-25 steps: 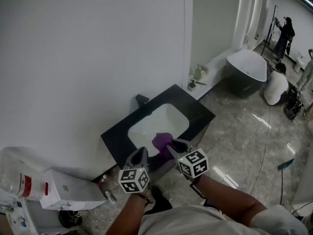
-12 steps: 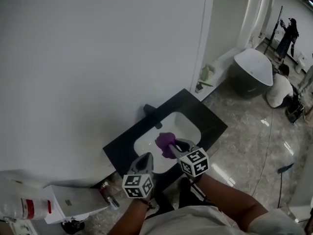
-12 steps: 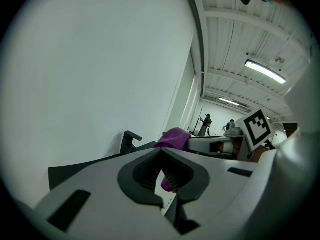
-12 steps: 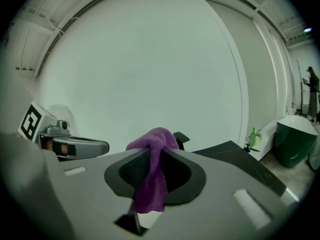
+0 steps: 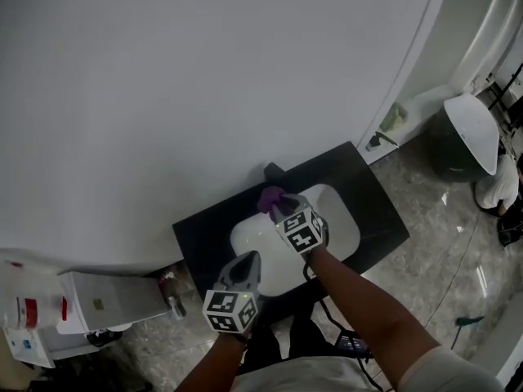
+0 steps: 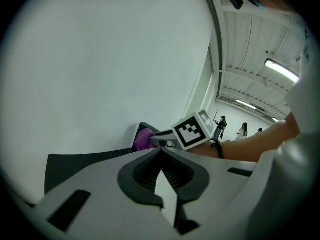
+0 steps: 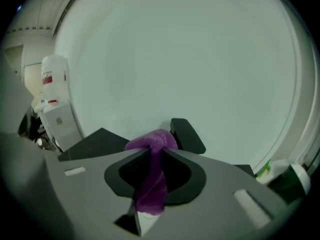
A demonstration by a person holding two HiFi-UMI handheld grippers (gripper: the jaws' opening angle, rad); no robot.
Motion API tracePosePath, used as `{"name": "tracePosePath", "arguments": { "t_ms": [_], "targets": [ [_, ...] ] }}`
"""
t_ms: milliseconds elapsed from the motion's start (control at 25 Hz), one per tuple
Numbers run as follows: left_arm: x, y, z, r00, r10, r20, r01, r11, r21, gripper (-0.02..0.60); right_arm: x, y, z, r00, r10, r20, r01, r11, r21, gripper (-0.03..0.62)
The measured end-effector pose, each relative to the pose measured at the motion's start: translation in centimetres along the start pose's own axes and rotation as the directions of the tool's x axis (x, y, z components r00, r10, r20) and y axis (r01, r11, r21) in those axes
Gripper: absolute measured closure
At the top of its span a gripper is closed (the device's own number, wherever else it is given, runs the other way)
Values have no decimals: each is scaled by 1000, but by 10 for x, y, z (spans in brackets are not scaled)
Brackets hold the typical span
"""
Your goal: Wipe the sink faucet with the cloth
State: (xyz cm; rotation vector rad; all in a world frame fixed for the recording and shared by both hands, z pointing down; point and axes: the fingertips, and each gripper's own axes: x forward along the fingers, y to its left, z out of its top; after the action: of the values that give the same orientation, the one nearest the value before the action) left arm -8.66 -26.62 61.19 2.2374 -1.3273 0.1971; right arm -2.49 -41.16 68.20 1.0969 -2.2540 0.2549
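A black faucet stands at the back rim of the white sink, which is set in a black counter. My right gripper is shut on a purple cloth and holds it right at the faucet's front. In the right gripper view the cloth runs between the jaws and bunches beyond the tips, just short of the faucet. My left gripper hangs over the sink's near edge, shut and holding nothing. In the left gripper view the cloth lies against the faucet.
A white wall rises straight behind the counter. A white water dispenser stands to the left on the floor. A dark bathtub, a green bottle and a crouching person are far right.
My right gripper has carried the purple cloth from over the basin forward to the faucet. The left gripper stayed near the sink's front edge. The head view has swung left.
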Motion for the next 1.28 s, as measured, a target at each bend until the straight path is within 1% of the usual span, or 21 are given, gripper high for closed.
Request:
{"name": "tracePosePath", "arguments": {
  "t_ms": [80,160,240,360,440,520,600,640,720,800,880,1080,1160,1280],
  "targets": [
    [4,4,-10,1000,17,-12,-17,1000,-23,577,21,-3,-8,998,-5,-58,1,998,-70,523],
    [9,8,-19,999,29,-22,-30,999,-44,577,27,-4,-16,996,-15,-89,6,995,-103,523],
    [12,12,-25,999,37,-25,-38,997,-63,577,20,1,-24,996,-16,-89,6,993,-115,524],
    [13,12,-26,999,31,-21,-33,997,-74,577,-6,17,-48,996,-4,-94,-8,992,-124,525],
    [14,10,-22,1000,24,-17,-26,997,-71,577,-24,22,-66,995,10,-94,-19,995,-96,524],
    [14,8,-16,1000,22,-12,-22,998,-65,577,-37,14,-68,999,23,-47,-24,999,-31,523],
    [14,6,-10,1000,21,-8,-22,998,-55,577,-40,-7,-52,999,29,27,-30,999,27,524],
    [15,5,-8,1000,22,-9,-22,999,-50,577,-35,-18,-41,998,38,51,-40,998,40,525],
    [17,4,-6,1000,27,-13,-28,999,-43,577,-14,-35,-25,994,91,53,-93,995,44,524],
    [20,5,-7,999,39,-18,-40,998,-43,577,9,-39,-21,984,174,30,-175,983,47,523],
    [23,5,-10,999,48,-22,-49,998,-47,577,16,-35,-27,971,239,29,-240,968,68,525],
    [30,4,-12,998,50,-27,-51,998,-47,577,-24,-5,-67,935,349,68,-355,923,147,525],
    [29,3,-9,998,59,-26,-60,997,-46,577,-31,-6,-71,925,367,95,-378,908,180,525],
    [32,-2,-4,998,61,-24,-62,997,-38,577,-11,-48,-48,930,331,159,-361,902,236,525]
  ]
}}
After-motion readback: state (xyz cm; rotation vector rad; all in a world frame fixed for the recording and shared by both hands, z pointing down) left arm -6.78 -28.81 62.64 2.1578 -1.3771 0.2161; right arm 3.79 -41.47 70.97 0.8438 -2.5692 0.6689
